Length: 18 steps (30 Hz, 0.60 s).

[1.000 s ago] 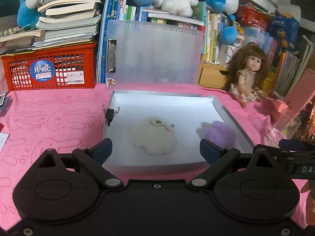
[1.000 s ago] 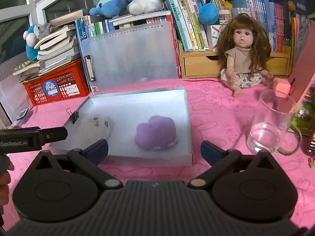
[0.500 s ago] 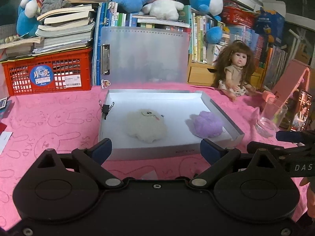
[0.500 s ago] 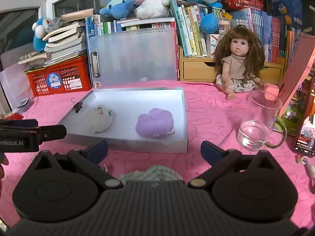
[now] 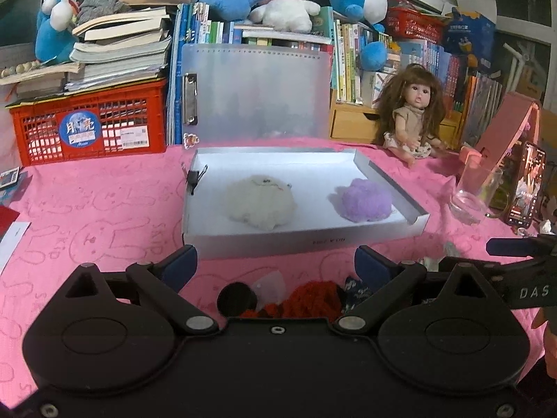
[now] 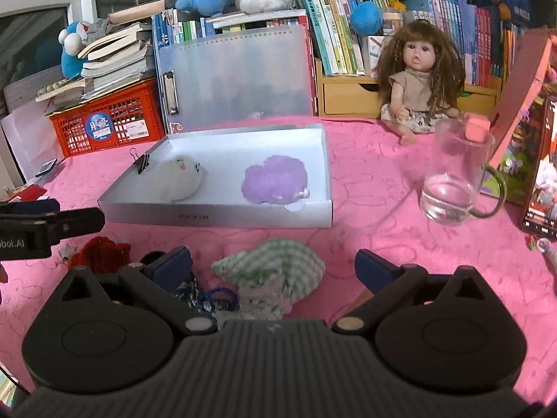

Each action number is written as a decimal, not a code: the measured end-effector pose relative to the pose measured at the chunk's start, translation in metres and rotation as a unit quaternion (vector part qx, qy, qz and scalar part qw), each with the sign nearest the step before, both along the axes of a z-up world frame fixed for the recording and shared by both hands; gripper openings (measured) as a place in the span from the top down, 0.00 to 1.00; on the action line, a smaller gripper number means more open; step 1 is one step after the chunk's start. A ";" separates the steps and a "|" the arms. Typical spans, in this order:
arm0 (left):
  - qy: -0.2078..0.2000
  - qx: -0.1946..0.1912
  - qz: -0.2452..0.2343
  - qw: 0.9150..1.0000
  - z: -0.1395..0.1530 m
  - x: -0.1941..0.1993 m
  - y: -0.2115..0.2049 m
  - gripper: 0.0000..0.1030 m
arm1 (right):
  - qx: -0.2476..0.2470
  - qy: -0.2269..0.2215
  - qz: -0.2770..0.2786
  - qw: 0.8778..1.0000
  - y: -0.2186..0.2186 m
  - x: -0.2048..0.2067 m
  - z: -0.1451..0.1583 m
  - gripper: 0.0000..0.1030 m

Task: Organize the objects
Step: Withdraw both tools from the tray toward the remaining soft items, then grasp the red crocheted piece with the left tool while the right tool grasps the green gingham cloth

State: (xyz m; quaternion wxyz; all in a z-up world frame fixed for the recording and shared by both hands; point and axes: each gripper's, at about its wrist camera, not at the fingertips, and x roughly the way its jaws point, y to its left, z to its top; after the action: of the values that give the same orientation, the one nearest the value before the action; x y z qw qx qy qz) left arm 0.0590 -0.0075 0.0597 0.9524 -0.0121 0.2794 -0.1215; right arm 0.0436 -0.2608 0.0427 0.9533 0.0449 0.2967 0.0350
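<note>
- Left gripper [image 5: 276,266]: jaws spread wide and empty, hovering above the pink surface [image 5: 104,209]; a red knitted item [image 5: 313,297] and a black round object [image 5: 235,299] lie between and just below its blue fingertips [image 5: 181,266].
- Right gripper [image 6: 273,266]: jaws spread wide and empty; a green-and-white checked fabric item [image 6: 271,273] lies between them on the cloth, with a dark patterned item with a blue cord [image 6: 202,296] just to its left.
- The left gripper shows at the left edge of the right wrist view, above the red knitted item [image 6: 101,250].
- White shallow box [image 5: 303,240]: sits just beyond the loose items, open-topped, with a black binder clip [image 5: 193,177] on its left wall.
- White plush toy [image 5: 261,202]: inside the box, left of centre.
- Purple plush toy [image 5: 365,200]: inside the box, toward its right wall, apart from the white one.
- Glass mug [image 6: 452,181]: upright on the surface, right of the box.
- Doll [image 6: 421,76]: seated farther back, right of the box, before a wooden drawer unit [image 6: 348,95].
- Translucent clipboard [image 5: 257,94]: upright behind the box.
- Red crate [image 5: 94,125]: at far left, with stacked books [image 5: 118,55] on top.
</note>
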 end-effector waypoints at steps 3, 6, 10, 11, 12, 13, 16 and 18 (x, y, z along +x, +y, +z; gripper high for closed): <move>0.002 -0.002 0.003 1.000 -0.004 -0.004 0.003 0.06 | 0.002 -0.001 -0.002 1.000 -0.001 -0.004 -0.001 0.00; 0.001 0.001 0.006 1.000 -0.007 -0.009 0.006 0.06 | 0.000 -0.002 -0.004 1.000 -0.002 -0.008 -0.002 0.00; 0.003 0.004 0.010 1.000 -0.012 -0.015 0.010 0.06 | -0.001 0.001 -0.010 1.000 -0.005 -0.013 -0.005 0.00; 0.004 0.004 0.011 1.000 -0.014 -0.016 0.012 0.06 | -0.001 0.003 -0.011 1.000 -0.006 -0.013 -0.006 0.00; 0.005 0.003 0.012 1.000 -0.015 -0.017 0.013 0.06 | 0.000 0.004 -0.011 1.000 -0.006 -0.015 -0.007 0.00; 0.006 0.002 0.013 1.000 -0.016 -0.018 0.014 0.06 | 0.001 0.005 -0.012 1.000 -0.007 -0.015 -0.008 0.00; 0.009 -0.001 0.014 1.000 -0.019 -0.021 0.017 0.06 | 0.001 0.008 -0.012 1.000 -0.007 -0.016 -0.011 0.00; 0.008 -0.001 0.016 1.000 -0.020 -0.022 0.018 0.07 | 0.000 0.009 -0.014 1.000 -0.007 -0.015 -0.012 0.04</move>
State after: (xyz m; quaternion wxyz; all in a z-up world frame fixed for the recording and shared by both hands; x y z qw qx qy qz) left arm 0.0367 0.0102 0.0395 0.9519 -0.0180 0.2865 -0.1066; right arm 0.0283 -0.2677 0.0308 0.9510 0.0496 0.3043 0.0218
